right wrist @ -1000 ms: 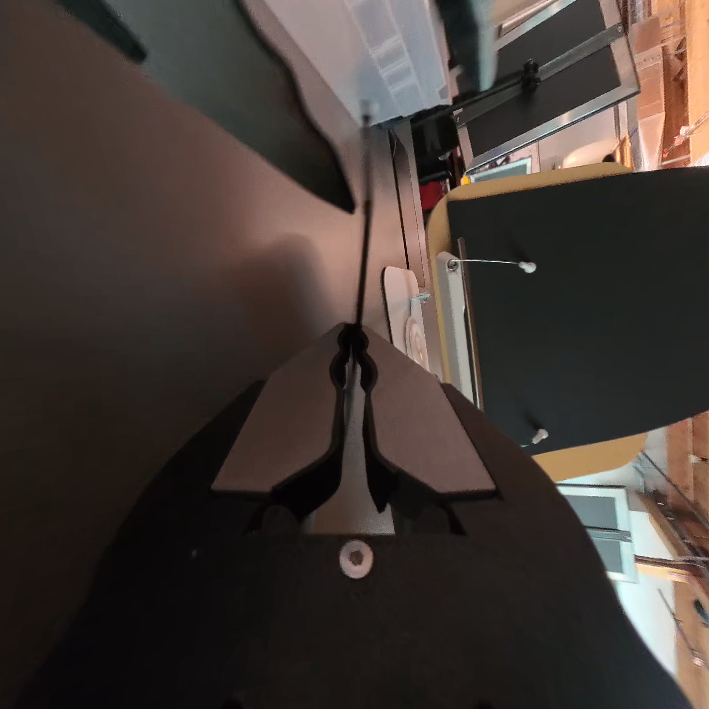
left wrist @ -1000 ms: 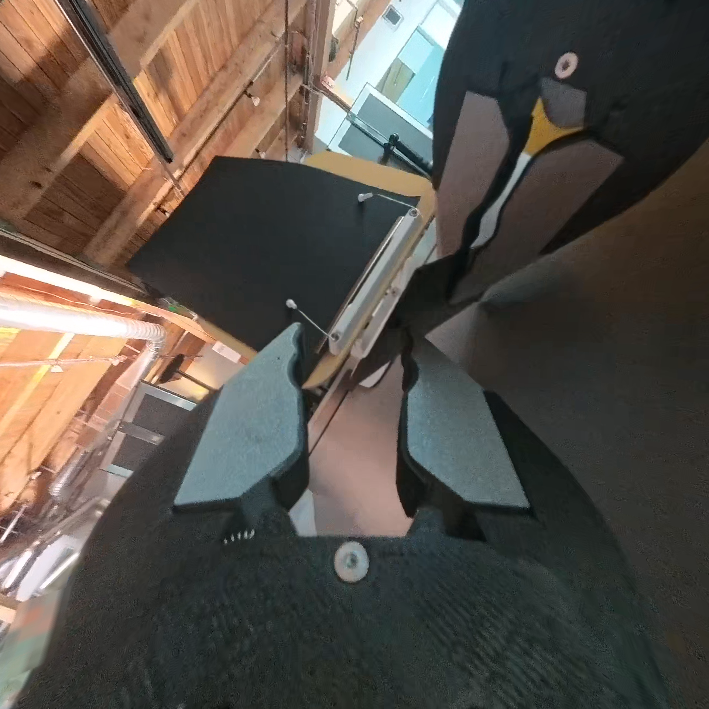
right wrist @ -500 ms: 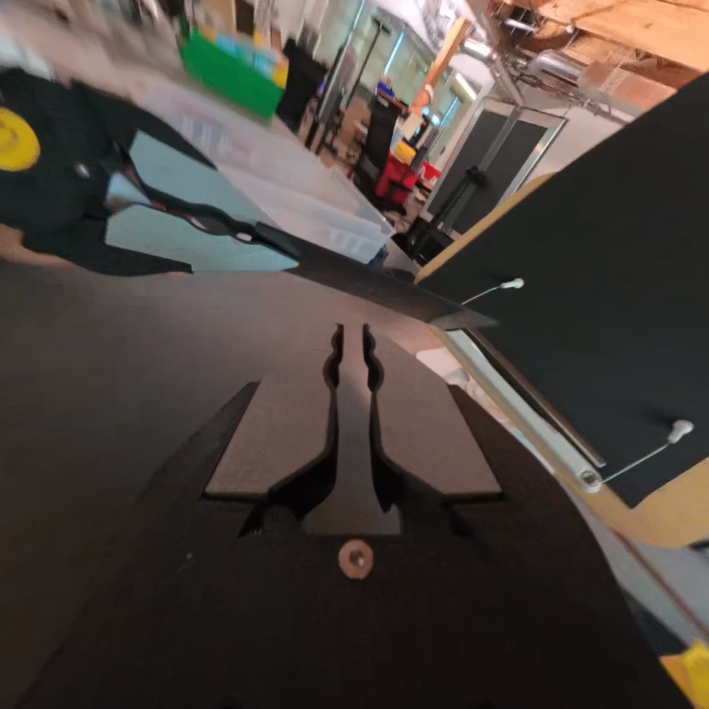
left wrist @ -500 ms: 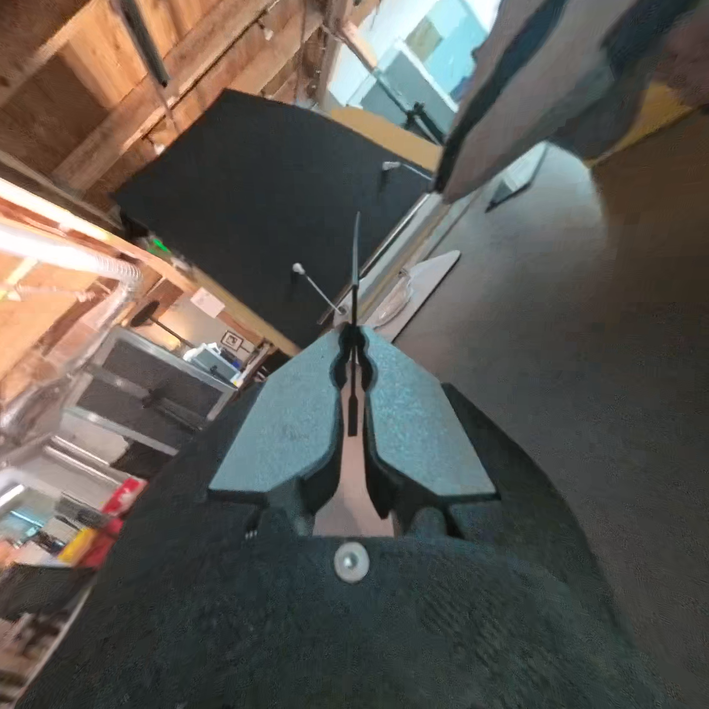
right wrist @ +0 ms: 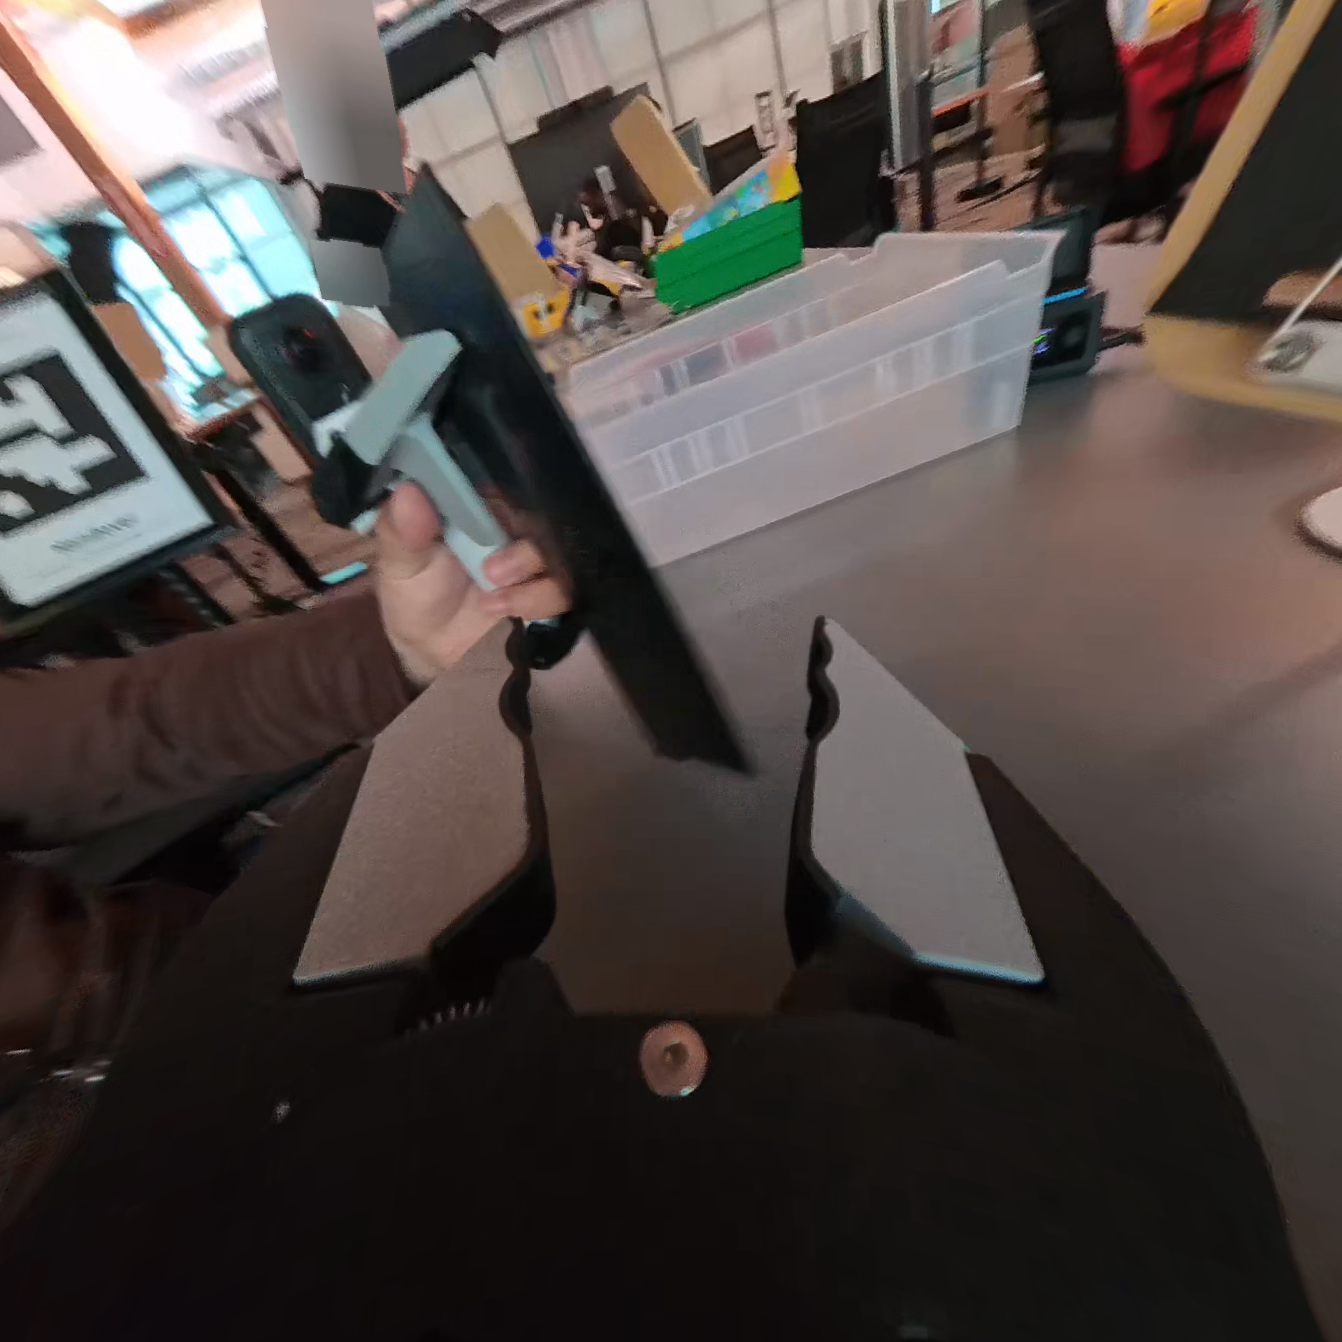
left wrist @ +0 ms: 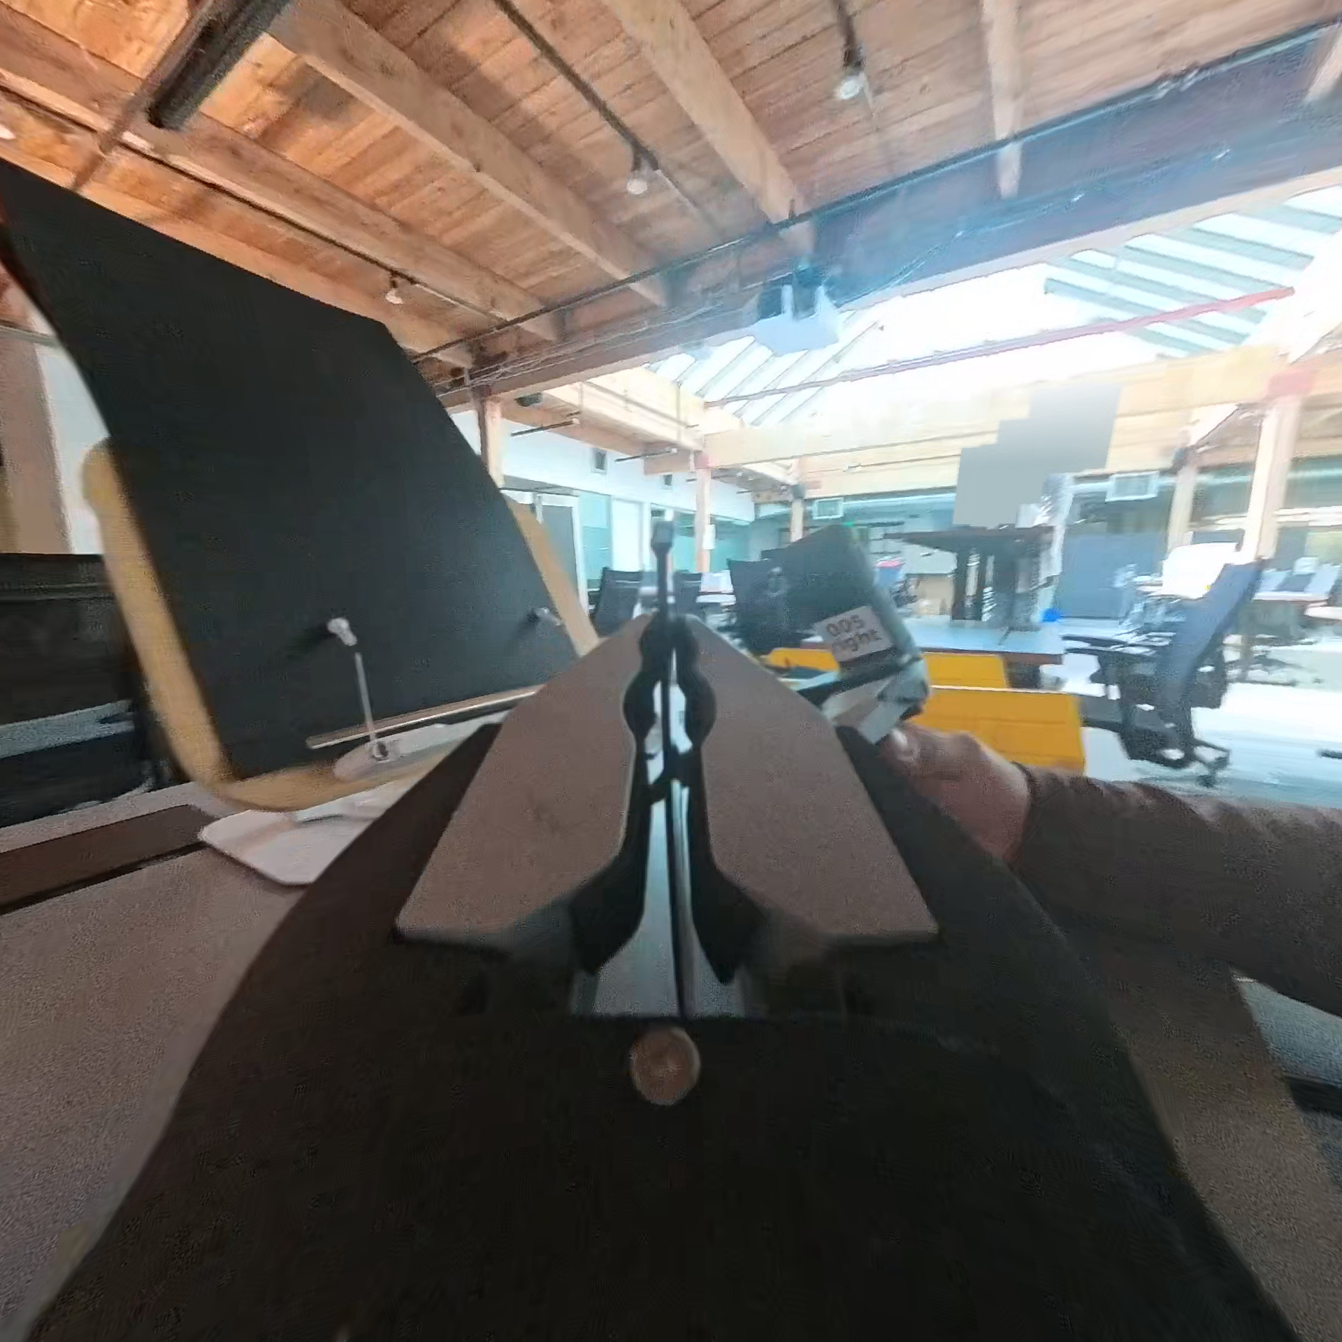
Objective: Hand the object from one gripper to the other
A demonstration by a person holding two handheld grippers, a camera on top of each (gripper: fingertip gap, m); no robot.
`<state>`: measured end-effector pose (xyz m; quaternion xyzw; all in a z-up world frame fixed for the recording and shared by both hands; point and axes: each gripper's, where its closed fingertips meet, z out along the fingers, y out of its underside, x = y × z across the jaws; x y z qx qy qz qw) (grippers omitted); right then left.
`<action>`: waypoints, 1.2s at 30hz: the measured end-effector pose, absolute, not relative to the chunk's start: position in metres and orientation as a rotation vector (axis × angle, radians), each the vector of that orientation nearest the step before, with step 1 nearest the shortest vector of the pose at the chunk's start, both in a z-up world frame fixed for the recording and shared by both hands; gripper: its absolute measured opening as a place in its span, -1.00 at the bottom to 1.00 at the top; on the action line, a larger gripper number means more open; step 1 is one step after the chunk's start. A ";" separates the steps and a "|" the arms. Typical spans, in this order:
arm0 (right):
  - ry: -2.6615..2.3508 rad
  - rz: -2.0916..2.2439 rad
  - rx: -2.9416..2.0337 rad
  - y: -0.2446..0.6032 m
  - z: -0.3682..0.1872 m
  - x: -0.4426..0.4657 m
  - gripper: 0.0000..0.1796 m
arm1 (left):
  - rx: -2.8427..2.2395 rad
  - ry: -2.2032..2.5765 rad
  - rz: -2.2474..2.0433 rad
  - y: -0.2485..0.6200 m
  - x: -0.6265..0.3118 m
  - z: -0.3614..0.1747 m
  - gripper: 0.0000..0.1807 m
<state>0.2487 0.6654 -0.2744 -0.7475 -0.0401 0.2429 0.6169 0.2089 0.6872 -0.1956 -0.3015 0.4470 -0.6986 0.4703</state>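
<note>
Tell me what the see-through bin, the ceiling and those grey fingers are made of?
The bin looks like frosted translucent plastic: its contents show blurred through the walls. The ceiling looks like bare wood, with visible planks and beams. The right gripper's fingers seem matte grey plastic, finely grainy; unsure.

Your left gripper stood closed on the thin object, which stuck out beyond its tips. To its right your other hand held the right gripper, jaws apart, above the table. A slanted board stood behind left; a bin lay on the table beyond.
</note>
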 end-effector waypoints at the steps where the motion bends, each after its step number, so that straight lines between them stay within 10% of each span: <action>1: -0.110 0.494 -1.739 0.666 -0.277 0.251 -0.16 | -0.727 1.079 -1.771 0.685 0.206 -0.192 -1.00; 5: -0.231 0.443 -1.805 0.670 -0.292 0.232 -0.07 | -0.687 0.980 -1.922 0.689 0.194 -0.176 -1.00; 12: -0.450 0.282 -1.908 0.668 -0.306 0.217 -0.98 | -0.690 1.025 -1.907 0.689 0.196 -0.182 -0.81; 22: -0.282 -0.907 -2.115 0.642 -0.315 0.356 -1.00 | -0.759 1.382 -1.002 0.702 0.235 -0.246 -0.53; 36: -0.726 -1.215 -1.917 0.667 -0.307 0.292 -1.00 | -0.430 1.567 -0.177 0.692 0.269 -0.296 -0.51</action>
